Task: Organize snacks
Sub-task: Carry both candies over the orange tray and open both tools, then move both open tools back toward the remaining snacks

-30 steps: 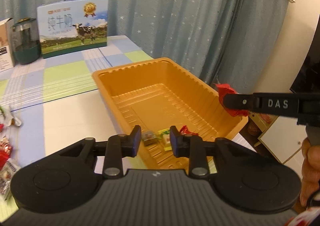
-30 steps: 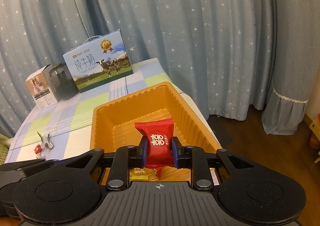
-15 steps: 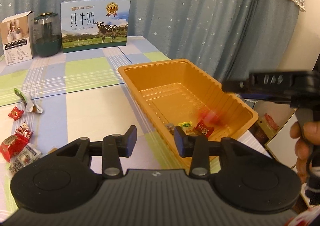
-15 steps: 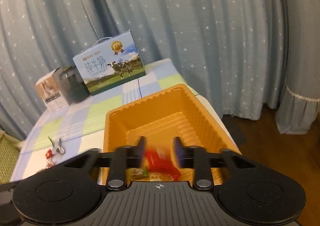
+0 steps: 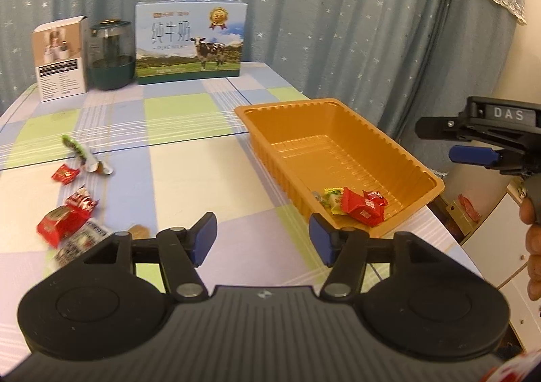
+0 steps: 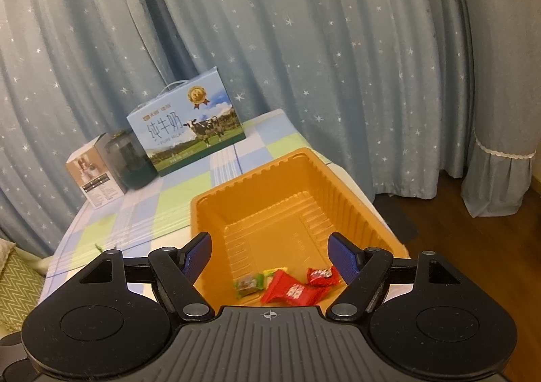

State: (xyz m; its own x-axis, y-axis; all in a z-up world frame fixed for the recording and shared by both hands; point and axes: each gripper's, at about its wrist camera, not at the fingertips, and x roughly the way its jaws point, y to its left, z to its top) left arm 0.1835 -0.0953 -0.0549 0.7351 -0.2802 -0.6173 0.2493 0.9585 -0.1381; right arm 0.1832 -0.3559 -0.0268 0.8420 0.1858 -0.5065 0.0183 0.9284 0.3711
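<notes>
Your left gripper (image 5: 262, 238) is opening with nothing between the pads, over bare table (image 5: 236, 185) just beside the orange tray (image 5: 402, 148). Your right gripper (image 6: 270, 256) is opening too, empty, above the tray's near end. The red candy (image 6: 292, 290) lies loose in the tray with other wrapped pieces. More snacks (image 5: 64, 223) sit on the table, left.

Milk carton (image 5: 191, 40) reads "PURE MILK"; right gripper (image 5: 473, 138) reads "DAS".
</notes>
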